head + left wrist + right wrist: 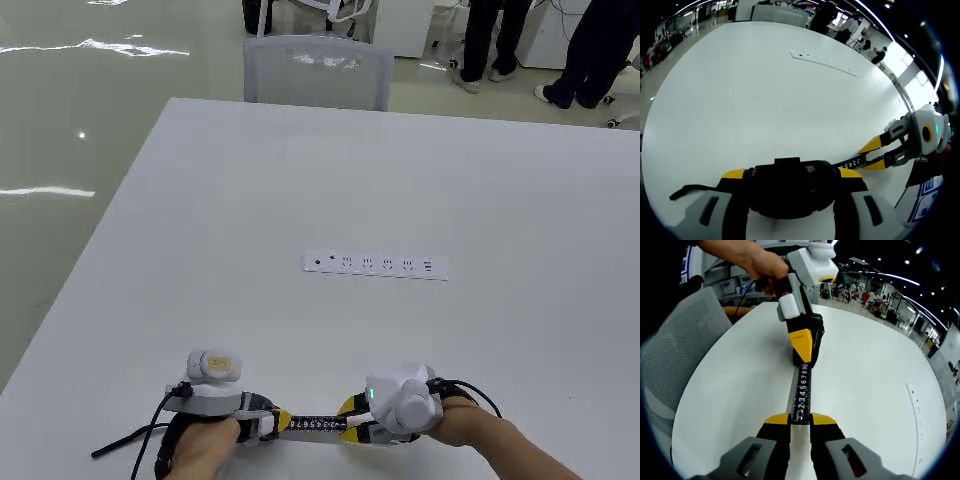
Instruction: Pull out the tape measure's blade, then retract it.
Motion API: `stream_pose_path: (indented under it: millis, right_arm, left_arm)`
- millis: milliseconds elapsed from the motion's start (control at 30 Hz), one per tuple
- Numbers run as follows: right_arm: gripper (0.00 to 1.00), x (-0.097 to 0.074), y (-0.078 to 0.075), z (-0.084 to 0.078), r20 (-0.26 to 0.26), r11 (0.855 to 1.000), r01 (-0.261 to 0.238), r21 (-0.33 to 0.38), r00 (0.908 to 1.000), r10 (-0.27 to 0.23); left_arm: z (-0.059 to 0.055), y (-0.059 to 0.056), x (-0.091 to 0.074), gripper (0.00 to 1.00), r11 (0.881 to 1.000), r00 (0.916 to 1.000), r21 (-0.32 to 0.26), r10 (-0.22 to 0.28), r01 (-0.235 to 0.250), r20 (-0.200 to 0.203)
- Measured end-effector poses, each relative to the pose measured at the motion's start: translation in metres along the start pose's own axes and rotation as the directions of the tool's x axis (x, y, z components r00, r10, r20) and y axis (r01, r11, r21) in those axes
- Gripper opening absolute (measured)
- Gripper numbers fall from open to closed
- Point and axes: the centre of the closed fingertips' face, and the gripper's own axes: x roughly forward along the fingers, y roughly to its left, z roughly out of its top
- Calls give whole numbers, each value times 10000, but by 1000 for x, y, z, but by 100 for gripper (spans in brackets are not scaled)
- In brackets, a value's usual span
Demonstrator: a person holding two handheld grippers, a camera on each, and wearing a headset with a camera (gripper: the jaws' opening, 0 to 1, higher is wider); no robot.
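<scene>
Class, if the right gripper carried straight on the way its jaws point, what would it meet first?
Probably the tape measure's black case held in the left gripper: the right gripper, shut on the blade, points along it toward that case.

The head view looks forward and down from above and behind both grippers, far enough back to take in most of the table [330, 180]. The left gripper [278, 424] and right gripper [350, 421] sit at its bottom edge.

The left gripper view rides low and close behind its own jaws, which are clamped on the tape measure [790, 192]. It faces out across the table, with the right gripper off to its right.

The right gripper view looks closely along the blade [801, 387], pinched in its own jaws, straight at the left gripper.

All three views share the stretch of blade between the grippers. The head view and left gripper view also share the power strip [375, 265] beyond the grippers.
</scene>
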Motion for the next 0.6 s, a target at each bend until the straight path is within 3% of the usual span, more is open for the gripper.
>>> stream_pose_path:
  millis: [600]
  right_arm:
    - [13,4,0,5,89,10000,-31,19,10000,31]
  left_arm:
    - [1,0,-2,65,9999,9999,-52,-102,102,9]
